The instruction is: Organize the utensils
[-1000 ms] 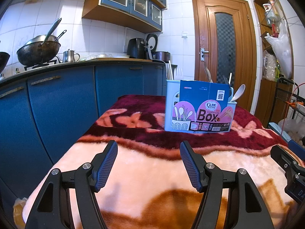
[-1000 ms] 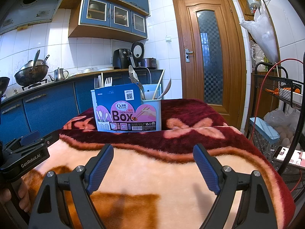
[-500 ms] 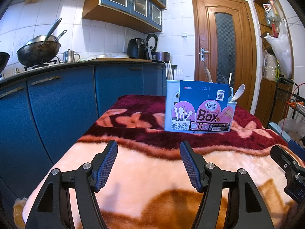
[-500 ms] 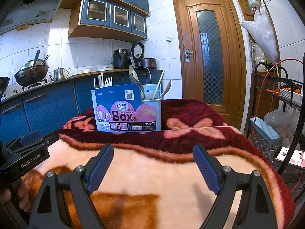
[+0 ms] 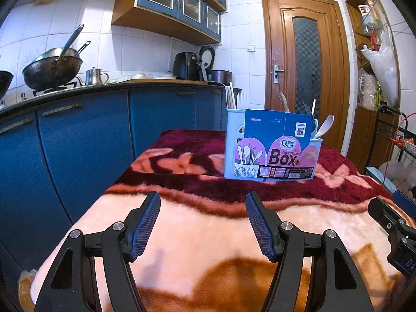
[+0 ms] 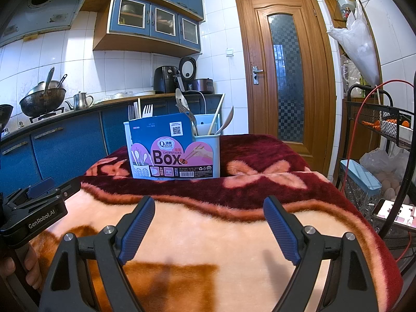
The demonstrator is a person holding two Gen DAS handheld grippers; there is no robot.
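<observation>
Nothing has shifted in the last second: both the left tongs [image 5: 202, 221] and right tongs [image 6: 209, 227] hover spread and empty over the blanket-covered counter [image 5: 208, 247], while forks, spoons and chopsticks stand in the pale-blue plastic utensil box [image 6: 173, 153] near the far edge.

Home kitchen: wok [image 5: 52, 69] on stove, blue cabinets [image 5: 85, 140].

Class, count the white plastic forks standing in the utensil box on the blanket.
1. The white fork stands at the box's back left, beside the white sticks. Others may be hidden behind the cardboard sleeve.
</observation>
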